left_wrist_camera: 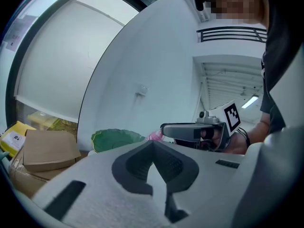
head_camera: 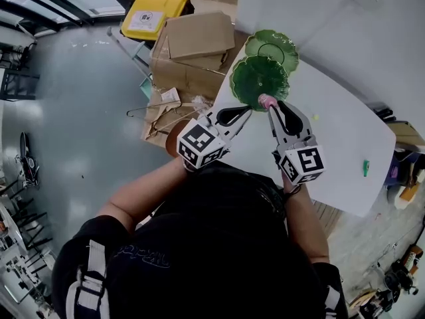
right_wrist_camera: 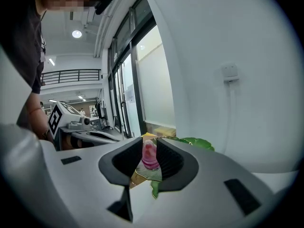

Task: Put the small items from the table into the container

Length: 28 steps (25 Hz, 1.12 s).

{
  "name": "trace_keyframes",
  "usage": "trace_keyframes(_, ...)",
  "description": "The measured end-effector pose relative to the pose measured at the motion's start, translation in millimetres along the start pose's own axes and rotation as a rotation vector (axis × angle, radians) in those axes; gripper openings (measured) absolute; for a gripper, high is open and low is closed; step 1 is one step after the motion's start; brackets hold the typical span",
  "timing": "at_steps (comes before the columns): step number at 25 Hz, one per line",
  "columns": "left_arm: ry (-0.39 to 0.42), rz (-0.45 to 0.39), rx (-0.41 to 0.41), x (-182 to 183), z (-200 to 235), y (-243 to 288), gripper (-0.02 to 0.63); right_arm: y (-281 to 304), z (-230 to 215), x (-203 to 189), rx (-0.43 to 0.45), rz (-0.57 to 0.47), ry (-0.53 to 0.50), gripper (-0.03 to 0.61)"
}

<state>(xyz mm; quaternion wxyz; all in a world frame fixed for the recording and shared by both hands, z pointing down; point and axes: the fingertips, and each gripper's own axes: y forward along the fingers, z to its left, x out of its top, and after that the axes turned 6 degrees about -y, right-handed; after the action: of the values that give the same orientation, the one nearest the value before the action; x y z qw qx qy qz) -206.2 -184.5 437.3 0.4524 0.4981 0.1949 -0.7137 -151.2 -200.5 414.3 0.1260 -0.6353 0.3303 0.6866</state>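
- The right gripper (right_wrist_camera: 149,142) has its jaws closed on a small pink item (right_wrist_camera: 149,156), which stands upright between the two dark pads and is pinched from both sides.
- In the head view the right gripper (head_camera: 271,106) holds the small pink item (head_camera: 267,100) over the near rim of the nearer green plate (head_camera: 255,77), above it rather than resting on it.
- The left gripper (left_wrist_camera: 153,147) has its pads together at the tips, with nothing between them (only bare white table shows through the wedge below them).
- In the head view the left gripper (head_camera: 247,111) sits just beside the right one, pointing at the same plate's near rim.
- From the left gripper view, the pink item (left_wrist_camera: 155,137) shows at the tip of the right gripper (left_wrist_camera: 164,128), just beside the nearer green plate (left_wrist_camera: 115,138).
- A second green plate (head_camera: 275,45) lies behind the first, overlapping its far edge, on the white table (head_camera: 345,138).
- Two more small pieces lie well apart from the plates: a yellow-green bit (head_camera: 315,117) near the right gripper and a green piece (head_camera: 365,167) by the table's right edge.
- Beyond the table stand cardboard boxes (head_camera: 199,37), a yellow bin (head_camera: 154,15) and a wire hanger (head_camera: 149,109).
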Motion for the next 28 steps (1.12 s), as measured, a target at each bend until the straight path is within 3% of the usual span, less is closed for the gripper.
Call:
trace_keyframes(16,-0.033,0.003,-0.020,-7.7,3.6,3.8,0.005,14.0,-4.7,-14.8,0.004,0.029,0.009,0.097)
trace_keyframes(28,-0.024,-0.004,-0.022,-8.4,-0.4,-3.4,0.005,7.7,0.2,-6.3,-0.004,-0.004,0.004,0.107)
